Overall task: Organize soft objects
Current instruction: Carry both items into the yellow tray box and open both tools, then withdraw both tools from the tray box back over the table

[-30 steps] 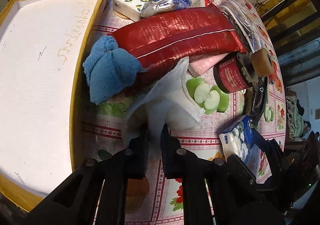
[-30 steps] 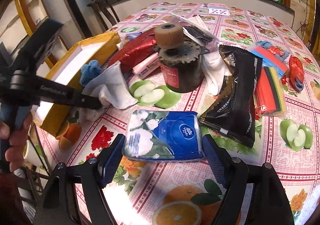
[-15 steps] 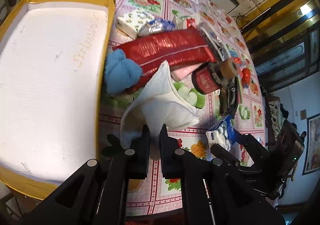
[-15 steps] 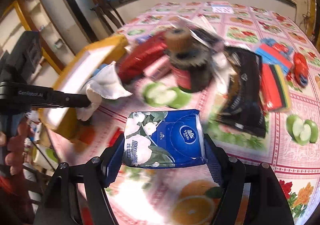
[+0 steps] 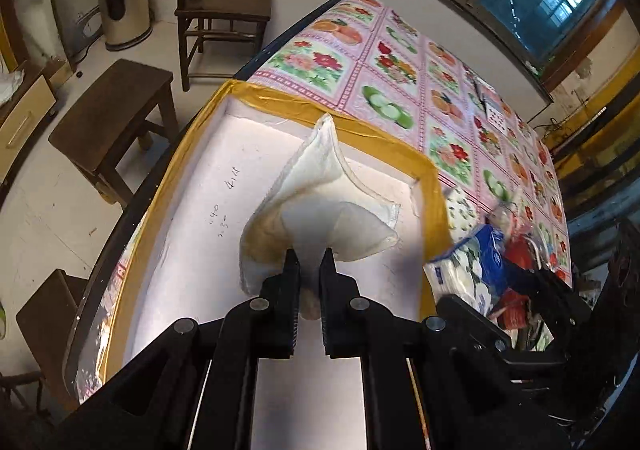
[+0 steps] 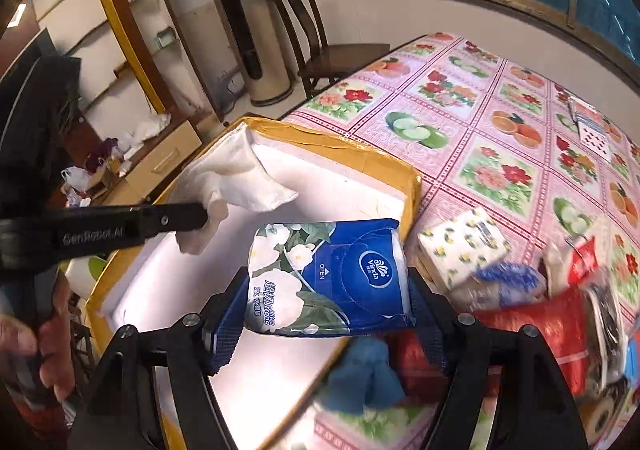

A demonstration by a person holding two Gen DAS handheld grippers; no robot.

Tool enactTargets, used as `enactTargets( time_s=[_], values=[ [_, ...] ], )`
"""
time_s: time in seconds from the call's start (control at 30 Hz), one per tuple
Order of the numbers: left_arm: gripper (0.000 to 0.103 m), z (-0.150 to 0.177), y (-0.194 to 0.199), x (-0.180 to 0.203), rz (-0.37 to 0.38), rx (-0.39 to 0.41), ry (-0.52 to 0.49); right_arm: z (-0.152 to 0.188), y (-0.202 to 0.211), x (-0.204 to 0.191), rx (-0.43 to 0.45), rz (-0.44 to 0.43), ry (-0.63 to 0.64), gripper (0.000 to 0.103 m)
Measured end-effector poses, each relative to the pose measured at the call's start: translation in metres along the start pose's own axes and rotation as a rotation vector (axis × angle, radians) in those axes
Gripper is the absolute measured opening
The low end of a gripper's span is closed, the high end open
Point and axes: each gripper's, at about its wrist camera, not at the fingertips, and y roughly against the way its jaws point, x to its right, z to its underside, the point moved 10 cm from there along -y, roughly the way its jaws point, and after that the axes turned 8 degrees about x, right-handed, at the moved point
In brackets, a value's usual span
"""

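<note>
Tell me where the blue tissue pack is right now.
The blue tissue pack is clamped in the right hand-held gripper, held over the near right edge of the white foam box, with the white cloth to its left.

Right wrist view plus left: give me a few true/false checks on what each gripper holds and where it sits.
1. The left gripper is shut on the white cloth. True.
2. The right gripper is empty. False: it is shut on the blue floral tissue pack.
3. The white cloth hangs over the white foam tray with yellow taped rim. True.
4. The blue towel bundle lies in the tray. False: it lies on the tablecloth beside the tray.
</note>
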Motion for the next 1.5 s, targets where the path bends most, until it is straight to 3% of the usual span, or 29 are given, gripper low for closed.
enactTargets(
  time_s=[0.17,0.3,0.43,0.53,0.6,0.67,0.8,0.93,0.97,1.07,1.13,1.2,1.27,1.33,1.4,1.5],
  values=[
    [0.007,0.0,-0.037,-0.027,-0.021,-0.052,0.001,-0.008,-0.053,0.007,-0.074,0.059,0.016,0.075],
    [0.01,-0.004,-0.039,-0.037,-0.021,-0.056,-0.042,-0.008,-0.065,0.001,-0.103,0.015,-0.003,0.077],
    [0.018,-0.019,-0.038,-0.049,-0.115,-0.003,-0.174,-0.011,-0.039,0.001,-0.037,-0.043,-0.052,0.081],
    [0.021,-0.02,-0.042,-0.048,-0.111,0.003,-0.241,-0.019,-0.023,0.007,0.004,-0.059,-0.076,0.088],
    [0.035,-0.017,-0.041,-0.042,-0.083,0.0,-0.277,-0.021,-0.018,0.013,0.01,-0.041,-0.087,0.088],
    [0.042,-0.016,-0.04,-0.036,-0.033,0.009,-0.31,-0.017,0.0,0.011,0.033,-0.088,-0.126,0.088],
    [0.042,-0.016,-0.036,-0.041,-0.06,0.01,-0.386,0.009,0.041,0.0,0.06,-0.122,-0.097,0.088],
    [0.043,-0.014,-0.014,-0.032,-0.037,0.028,-0.41,0.055,0.074,-0.006,0.068,-0.055,0.031,0.088],
    [0.048,-0.012,-0.007,-0.027,-0.016,0.033,-0.399,0.067,0.08,-0.004,0.072,-0.027,0.062,0.088],
    [0.076,-0.006,0.017,-0.007,0.075,0.053,-0.354,0.095,0.091,0.006,0.093,0.165,0.212,0.089],
    [0.076,0.0,0.029,0.007,0.14,0.045,-0.326,0.107,0.09,0.009,0.099,0.3,0.33,0.089],
    [0.076,0.005,0.035,0.017,0.181,0.027,-0.28,0.117,0.084,0.003,0.099,0.356,0.407,0.089],
    [0.076,0.005,0.04,0.021,0.199,0.026,-0.214,0.124,0.074,-0.01,0.102,0.382,0.461,0.089],
    [0.076,0.004,0.043,0.02,0.185,0.028,-0.164,0.127,0.066,-0.032,0.108,0.353,0.473,0.089],
    [0.076,0.009,0.046,0.021,0.162,0.033,-0.162,0.125,0.062,-0.051,0.132,0.311,0.462,0.089],
    [0.076,0.024,0.05,0.03,0.149,0.013,-0.192,0.126,0.07,-0.057,0.156,0.324,0.455,0.089]
  ],
)
